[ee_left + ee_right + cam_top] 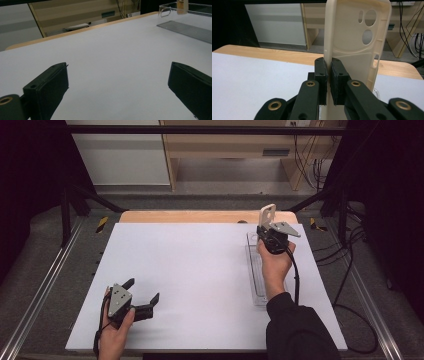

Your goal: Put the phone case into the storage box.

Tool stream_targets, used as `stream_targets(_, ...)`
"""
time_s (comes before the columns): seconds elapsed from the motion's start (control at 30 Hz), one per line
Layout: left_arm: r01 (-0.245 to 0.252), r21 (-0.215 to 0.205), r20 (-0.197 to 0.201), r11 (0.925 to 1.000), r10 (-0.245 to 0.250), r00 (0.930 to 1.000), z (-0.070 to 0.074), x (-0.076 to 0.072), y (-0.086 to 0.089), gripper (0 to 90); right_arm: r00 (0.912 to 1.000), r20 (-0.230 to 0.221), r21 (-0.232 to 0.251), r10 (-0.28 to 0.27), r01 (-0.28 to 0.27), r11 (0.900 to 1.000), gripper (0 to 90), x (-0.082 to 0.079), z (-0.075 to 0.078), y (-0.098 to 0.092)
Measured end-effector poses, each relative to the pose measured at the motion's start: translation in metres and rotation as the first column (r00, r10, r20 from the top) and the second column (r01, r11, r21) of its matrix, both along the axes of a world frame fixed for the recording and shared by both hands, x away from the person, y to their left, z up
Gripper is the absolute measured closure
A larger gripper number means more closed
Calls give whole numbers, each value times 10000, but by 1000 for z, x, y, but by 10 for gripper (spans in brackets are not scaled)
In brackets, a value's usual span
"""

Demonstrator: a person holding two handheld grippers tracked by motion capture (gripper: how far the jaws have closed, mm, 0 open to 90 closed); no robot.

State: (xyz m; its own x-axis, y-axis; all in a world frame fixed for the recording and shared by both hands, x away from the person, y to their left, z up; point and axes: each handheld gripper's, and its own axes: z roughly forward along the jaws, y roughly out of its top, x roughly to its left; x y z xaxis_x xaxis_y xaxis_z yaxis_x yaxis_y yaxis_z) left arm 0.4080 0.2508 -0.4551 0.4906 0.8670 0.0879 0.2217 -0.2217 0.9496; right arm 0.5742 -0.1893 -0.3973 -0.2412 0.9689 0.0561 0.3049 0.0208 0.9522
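White worktop (200,280) spreads bare across the left and middle. At its near left corner the left tool (145,301) rests low with its jaws wide apart, gripping nothing. Toward the right edge lies a clear tray (256,285), long and narrow. Above the tray's far end the right tool (328,82) is clamped on the side rim of a cream phone case (357,42), held upright clear of the worktop, camera cut-outs at the top. By my judgement the case is already picked up, and what remains is either setting it in the tray or carrying it off. No brand, label or writing can be read anywhere.
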Motion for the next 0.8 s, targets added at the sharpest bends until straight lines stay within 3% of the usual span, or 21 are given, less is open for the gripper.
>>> stream_targets(0.8, 0, -8, -42, 10000, 0, 10000, -1, 1, 1, 27, 9968, -711, -245, -353, 336, 9991, 847, 17, -19, 3)
